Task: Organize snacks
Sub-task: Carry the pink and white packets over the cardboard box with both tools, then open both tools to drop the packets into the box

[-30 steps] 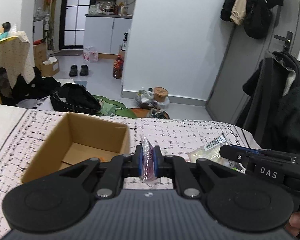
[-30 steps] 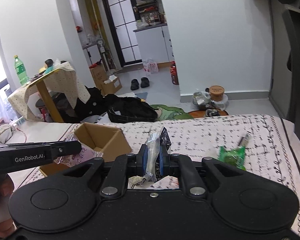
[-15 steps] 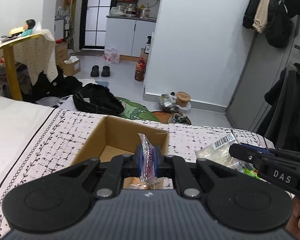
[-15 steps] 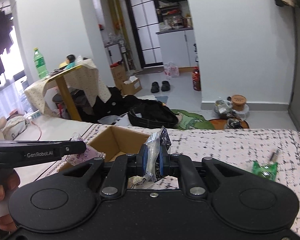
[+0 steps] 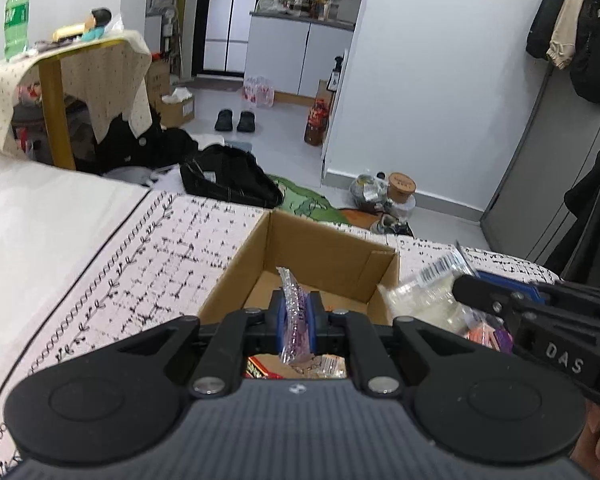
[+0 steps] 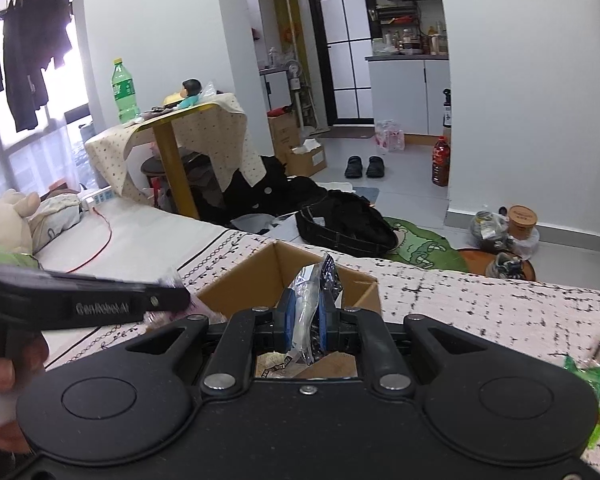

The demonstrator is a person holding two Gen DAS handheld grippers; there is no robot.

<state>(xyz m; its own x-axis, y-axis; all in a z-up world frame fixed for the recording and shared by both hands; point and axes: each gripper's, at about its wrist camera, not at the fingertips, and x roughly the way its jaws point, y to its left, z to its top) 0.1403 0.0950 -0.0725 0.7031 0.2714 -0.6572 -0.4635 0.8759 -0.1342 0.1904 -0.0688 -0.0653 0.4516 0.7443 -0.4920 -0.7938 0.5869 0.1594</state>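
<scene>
My left gripper (image 5: 295, 322) pinches a purple packet (image 5: 293, 312), right gripper (image 6: 305, 322) a clear wrapper (image 6: 306, 312) (both over the cardboard box (image 5: 320, 248)).

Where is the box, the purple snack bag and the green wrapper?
box (image 5: 328, 250), left wrist view, inside of its far wall
purple snack bag (image 5: 293, 312), left wrist view, middle of the bag
green wrapper (image 6: 584, 376), right wrist view, its upper part

purple packet (image 5: 294, 322), clear packet (image 6: 309, 312), open cardboard box (image 5: 324, 250)
</scene>
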